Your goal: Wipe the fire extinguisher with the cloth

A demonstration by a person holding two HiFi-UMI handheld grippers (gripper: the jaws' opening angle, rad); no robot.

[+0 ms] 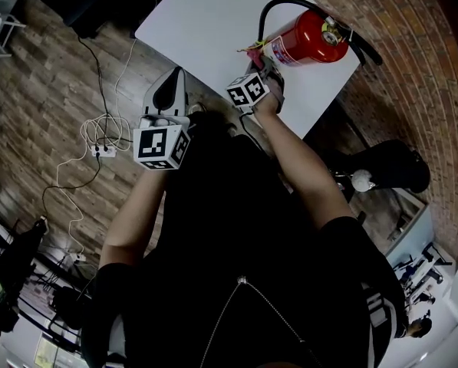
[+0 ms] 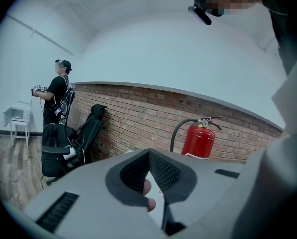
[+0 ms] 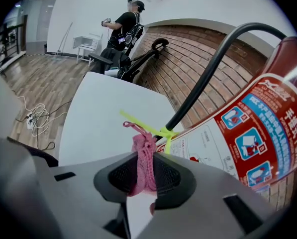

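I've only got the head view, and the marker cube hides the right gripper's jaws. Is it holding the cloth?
Observer: Yes, the right gripper is shut on a bunched pink cloth.
Operator: Is it near the extinguisher?
Observer: It's close beside the fire extinguisher label, by a yellow-green tie. I can't tell whether it touches.
Operator: And the left gripper?
Observer: The left gripper has its jaws together at the tips with nothing between them.

Ahead of the left hand-held gripper [image 1: 167, 90] the desk [image 1: 205, 21] lies bare and open. To the right the fire extinguisher [image 1: 309, 41] blocks passage, its hose [image 3: 213, 68] arcing above, the brick wall [image 1: 413, 67] close behind.
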